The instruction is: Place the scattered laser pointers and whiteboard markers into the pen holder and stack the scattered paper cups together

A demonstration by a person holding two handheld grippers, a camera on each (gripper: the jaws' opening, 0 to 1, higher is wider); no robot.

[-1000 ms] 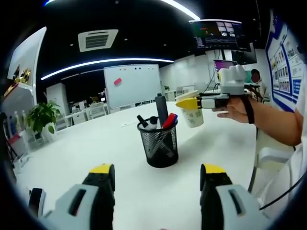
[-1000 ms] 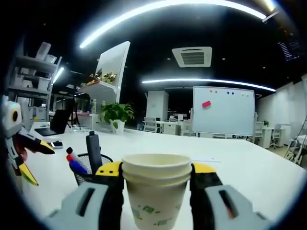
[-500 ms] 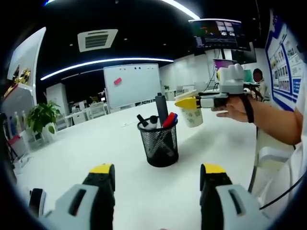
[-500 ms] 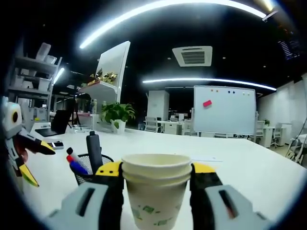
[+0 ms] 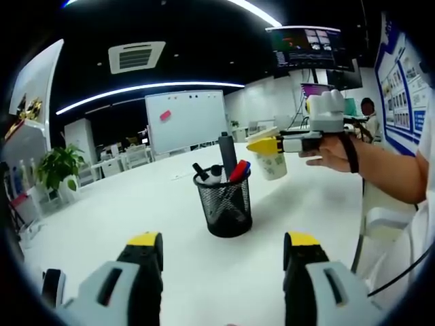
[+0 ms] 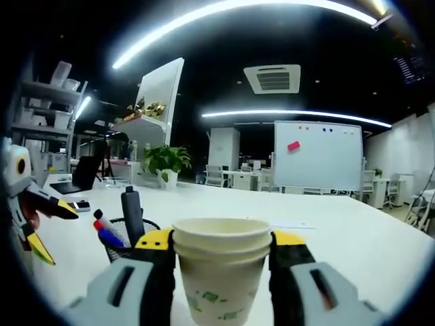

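Left gripper view: the left gripper (image 5: 222,252) stood wide open, empty; the pen holder (image 5: 222,203) at 12 o'clock already held markers.

Right gripper view: the right gripper (image 6: 221,255) clamped 2 nested paper cups (image 6: 221,266), apparently stacked.

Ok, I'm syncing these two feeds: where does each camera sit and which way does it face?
Left gripper view: rides the open left tongs, facing the mesh pen holder on the white table; the person's forearm shows.
Right gripper view: rides the right tongs, shut on stacked paper cups, facing a whiteboard.
Shared: holder, cups, whiteboard, each other's tongs.
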